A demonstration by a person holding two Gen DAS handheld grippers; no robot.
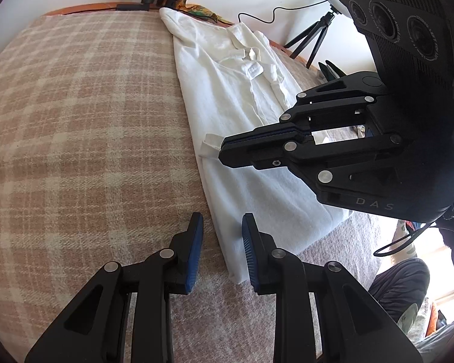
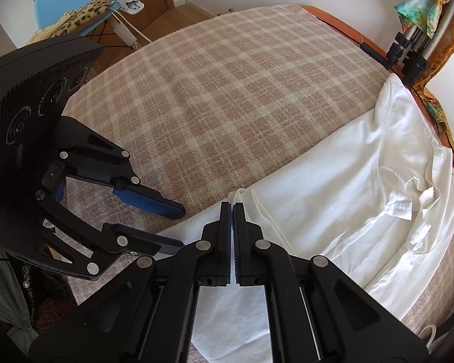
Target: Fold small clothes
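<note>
Two tongs (image 1: 222, 227) (image 2: 232, 208) — white shirt (image 1: 227, 96)

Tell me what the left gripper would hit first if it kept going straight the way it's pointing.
Most likely the folded edge of the white shirt, which lies just ahead between the fingers of the left gripper, with the plaid blanket right beside it. Depth is hard to judge, so it could graze the blanket first.
</note>
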